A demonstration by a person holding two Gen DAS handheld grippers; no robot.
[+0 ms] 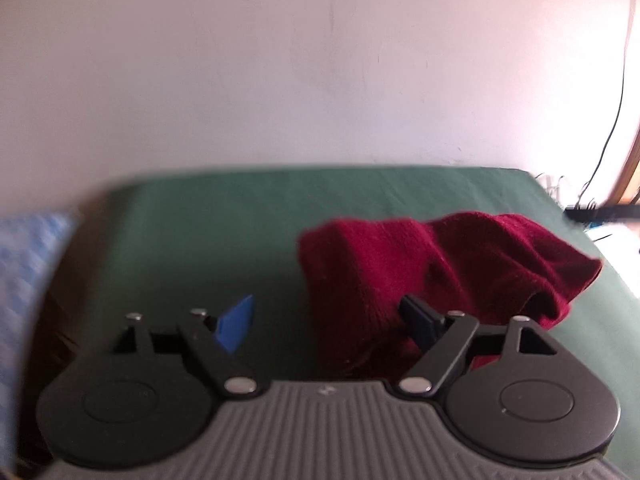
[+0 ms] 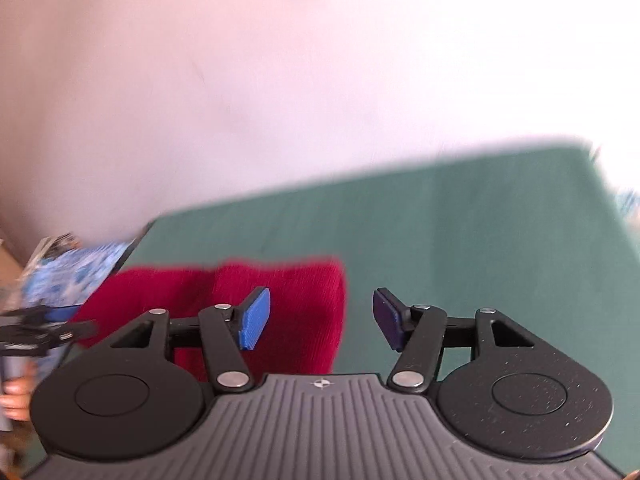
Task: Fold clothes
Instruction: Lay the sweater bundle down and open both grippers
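A dark red knitted garment [image 1: 440, 264] lies bunched in a heap on the green surface [image 1: 200, 232]. My left gripper [image 1: 326, 322] stands wide open just before it. Its right finger [image 1: 418, 320] is in front of the cloth's near edge and its blue left pad [image 1: 236, 324] is over bare green. In the right wrist view the garment [image 2: 304, 300] shows a flat, squared edge. My right gripper [image 2: 320, 318] is open over its right edge, with nothing pinched between the pads. The left gripper [image 2: 36, 332] shows at the far left there, held by a hand [image 2: 16, 396].
A pale wall [image 1: 320, 60] rises behind the green surface's far edge. A blue-and-white patterned cloth [image 1: 28, 264] [image 2: 68, 276] sits off the left side. Black cables [image 1: 612, 128] hang at the far right. Bare green [image 2: 480, 220] stretches to the right of the garment.
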